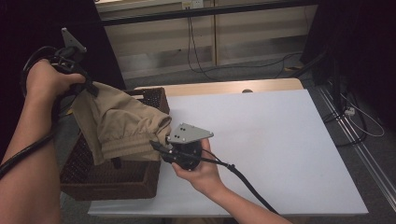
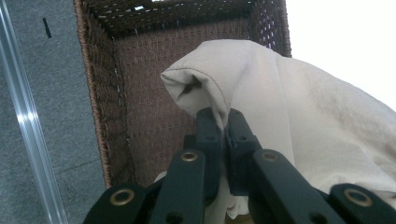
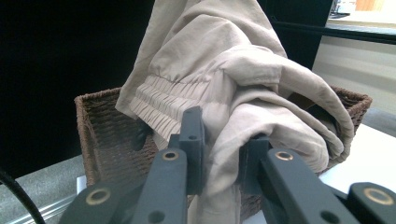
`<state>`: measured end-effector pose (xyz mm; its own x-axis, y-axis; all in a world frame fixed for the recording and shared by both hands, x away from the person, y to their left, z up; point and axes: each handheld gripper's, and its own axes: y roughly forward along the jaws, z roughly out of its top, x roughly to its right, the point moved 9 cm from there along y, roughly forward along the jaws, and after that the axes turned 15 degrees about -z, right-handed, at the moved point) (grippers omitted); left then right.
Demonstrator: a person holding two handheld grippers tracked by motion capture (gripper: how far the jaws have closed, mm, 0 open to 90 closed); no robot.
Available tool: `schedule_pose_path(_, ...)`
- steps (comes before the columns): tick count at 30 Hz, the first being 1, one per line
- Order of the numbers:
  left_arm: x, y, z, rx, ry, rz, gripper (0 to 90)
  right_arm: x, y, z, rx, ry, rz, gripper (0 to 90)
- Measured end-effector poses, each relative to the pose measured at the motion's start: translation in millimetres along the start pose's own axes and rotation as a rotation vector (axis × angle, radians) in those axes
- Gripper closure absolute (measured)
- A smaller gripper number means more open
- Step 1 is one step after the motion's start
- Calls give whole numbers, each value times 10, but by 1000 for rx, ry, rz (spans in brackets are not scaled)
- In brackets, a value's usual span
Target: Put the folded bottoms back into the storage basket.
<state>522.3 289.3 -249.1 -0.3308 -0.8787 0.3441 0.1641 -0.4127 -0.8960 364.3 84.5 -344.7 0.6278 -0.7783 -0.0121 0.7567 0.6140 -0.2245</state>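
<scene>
The left gripper (image 1: 88,86) is clamped on a beige garment (image 1: 121,123) – held above a brown wicker basket (image 1: 109,179). The right gripper (image 1: 156,145) pinches the garment's lower edge – jaws closed around a fold.

High view looks forward and down over the white table (image 1: 280,140). Both gripper views sit close along their own jaws, sharing the beige crumpled cloth garment (image 2: 299,116) (image 3: 233,79) and brown woven wicker basket (image 2: 154,107) (image 3: 102,130).
</scene>
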Motion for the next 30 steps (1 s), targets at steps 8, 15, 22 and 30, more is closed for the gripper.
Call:
schedule_pose_path(8,-83,-1,-34,-4,-14,5,866,-65,43,-21,-9,-11,12,767)
schedule_pose_path(15,-114,-16,-41,-11,-19,13,866,-97,79,-35,-11,-8,17,767)
schedule_pose_path(22,-163,8,-50,-34,-34,20,866,-126,101,-50,-11,-15,20,767)
schedule_pose_path(30,-213,46,-58,-59,-43,39,866,-138,127,-72,-19,-22,19,767)
